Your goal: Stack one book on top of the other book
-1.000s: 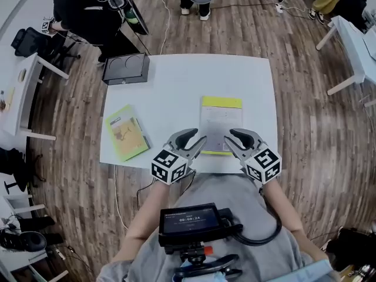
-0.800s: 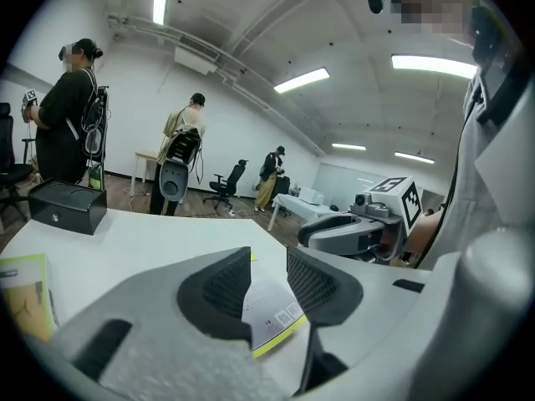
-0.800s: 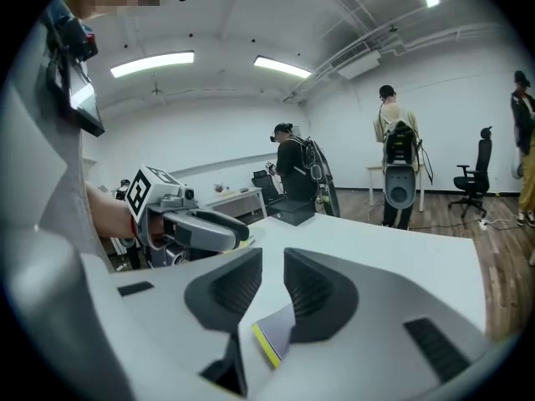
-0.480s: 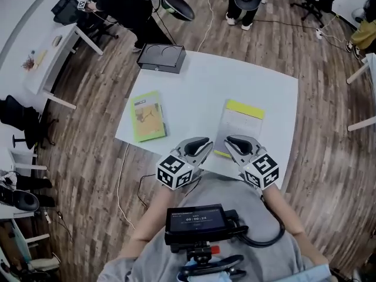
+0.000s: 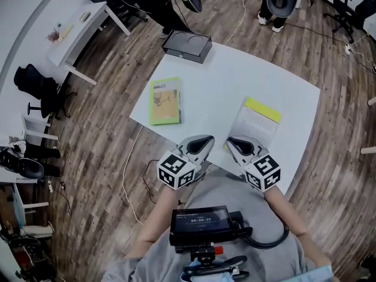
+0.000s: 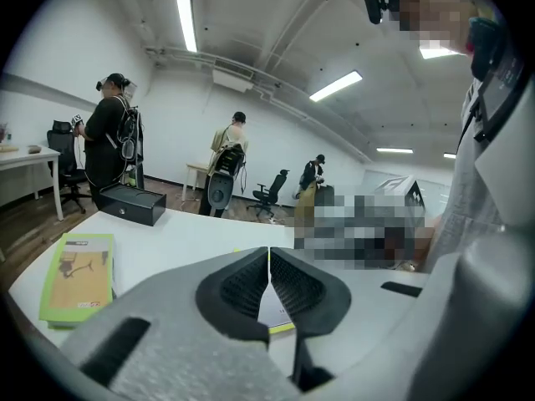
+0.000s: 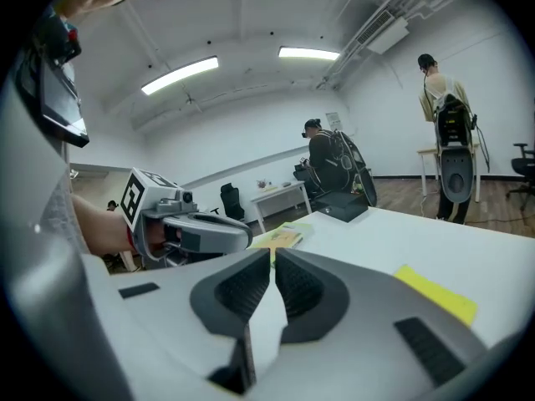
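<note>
Green softcover book (image 5: 165,101), left of centre, and white yellow-edged book (image 5: 256,122), right of centre, lie well apart on the white rectangular table (image 5: 235,78).
We hold left gripper (image 5: 206,140) and right gripper (image 5: 231,141) at lower centre: left jaws together, right jaws just closing to meet, both empty.

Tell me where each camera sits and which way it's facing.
Head view: on the person's head, facing steeply down at the white table; forearms, grey shirt, left gripper and right gripper show.
Left gripper view: on the left gripper, facing along its jaws, just closed on nothing, across the table toward the green book.
Right gripper view: on the right gripper, jaws just closed on nothing, facing across the table past the left gripper.
Shared: all three show the green book and black box.
</note>
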{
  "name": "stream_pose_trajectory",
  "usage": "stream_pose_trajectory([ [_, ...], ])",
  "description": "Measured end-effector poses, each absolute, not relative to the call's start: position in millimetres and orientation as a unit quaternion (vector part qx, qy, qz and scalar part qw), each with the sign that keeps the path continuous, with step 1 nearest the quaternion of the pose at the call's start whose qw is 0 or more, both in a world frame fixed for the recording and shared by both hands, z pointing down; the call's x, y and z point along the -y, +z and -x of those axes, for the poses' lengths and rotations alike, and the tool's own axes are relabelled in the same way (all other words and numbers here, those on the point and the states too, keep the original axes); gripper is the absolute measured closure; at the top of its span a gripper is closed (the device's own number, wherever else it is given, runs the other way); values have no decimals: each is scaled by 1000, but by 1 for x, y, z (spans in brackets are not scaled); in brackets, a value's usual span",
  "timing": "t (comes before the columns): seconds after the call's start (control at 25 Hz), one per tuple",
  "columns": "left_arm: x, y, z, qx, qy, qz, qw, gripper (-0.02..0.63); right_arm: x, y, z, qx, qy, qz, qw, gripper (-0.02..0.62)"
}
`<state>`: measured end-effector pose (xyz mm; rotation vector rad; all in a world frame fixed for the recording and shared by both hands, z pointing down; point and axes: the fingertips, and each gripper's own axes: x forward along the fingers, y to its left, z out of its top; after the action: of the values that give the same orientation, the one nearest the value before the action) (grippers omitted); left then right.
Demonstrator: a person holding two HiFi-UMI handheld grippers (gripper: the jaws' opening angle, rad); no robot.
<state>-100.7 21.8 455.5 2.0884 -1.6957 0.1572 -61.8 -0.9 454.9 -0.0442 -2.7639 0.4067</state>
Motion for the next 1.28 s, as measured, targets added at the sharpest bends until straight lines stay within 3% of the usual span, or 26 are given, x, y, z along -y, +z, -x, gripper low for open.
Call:
stream_pose_trajectory([
  [0.44, -36, 468, 147, 616, 74, -750, 230, 581, -7, 455, 107, 972, 166, 20, 167, 554],
  [0.64, -49, 468, 195, 605, 26, -754, 255, 581, -23, 462, 150, 968, 178, -4, 174, 552],
  [1.28, -90, 499, 345, 605, 35, -739, 293, 580, -51, 491, 278, 954, 210, -46, 210, 552],
])
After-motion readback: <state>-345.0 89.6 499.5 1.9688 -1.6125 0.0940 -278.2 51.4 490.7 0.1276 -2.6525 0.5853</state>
